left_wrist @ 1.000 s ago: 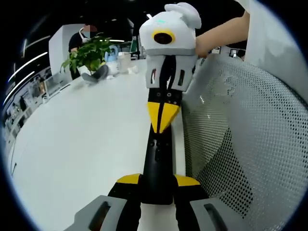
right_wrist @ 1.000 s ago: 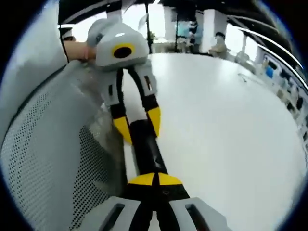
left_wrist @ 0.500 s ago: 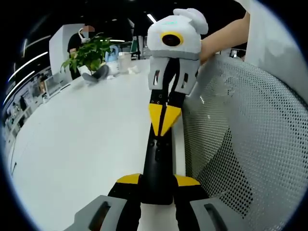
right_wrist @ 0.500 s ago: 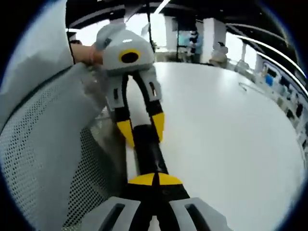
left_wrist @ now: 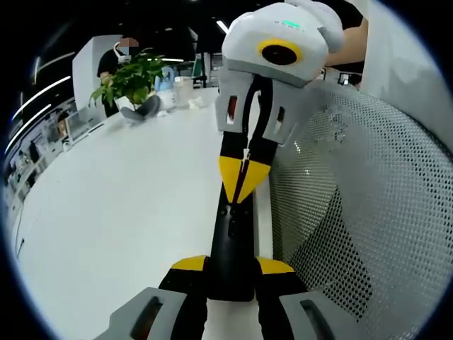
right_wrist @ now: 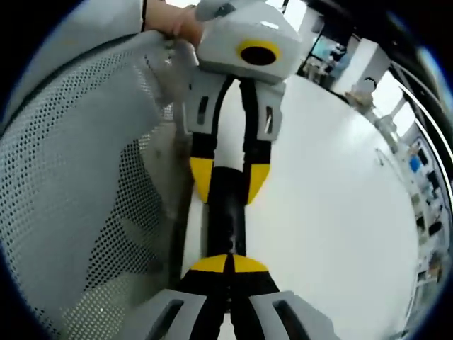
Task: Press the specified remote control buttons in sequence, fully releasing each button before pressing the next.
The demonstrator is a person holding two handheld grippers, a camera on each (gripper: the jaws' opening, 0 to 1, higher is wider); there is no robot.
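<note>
Setting: white table (left_wrist: 106, 212) in an open office; a potted plant (left_wrist: 131, 79) stands at its far end with a person behind it in the left gripper view.
Chair: grey mesh chair back (left_wrist: 361, 205) close against the table edge, on the right of the left gripper view and on the left of the right gripper view (right_wrist: 78, 177).
Remote control: black remote (left_wrist: 232, 244) lies at the table edge just beside the chair mesh; long axis runs straight between the two grippers, one end toward each.
Left gripper: left gripper (left_wrist: 232, 265) has its yellow-tipped jaws either side of the near end of the remote, clamped on it; in the right gripper view it (right_wrist: 228, 180) grips the far end.
Right gripper: right gripper (right_wrist: 228, 263) jaws are brought together, tips touching over the remote (right_wrist: 226, 219); in the left gripper view its (left_wrist: 243, 183) tips meet at a point on the upper part of the remote.
Hand: a hand (right_wrist: 170, 21) grips the left gripper's body from behind; a bare forearm (left_wrist: 347, 42) reaches in behind the right gripper's body.
Change from a second ago: right gripper's body looms larger and higher in the left gripper view; right gripper view has tilted, with less far table in sight; remote sits where it was.
</note>
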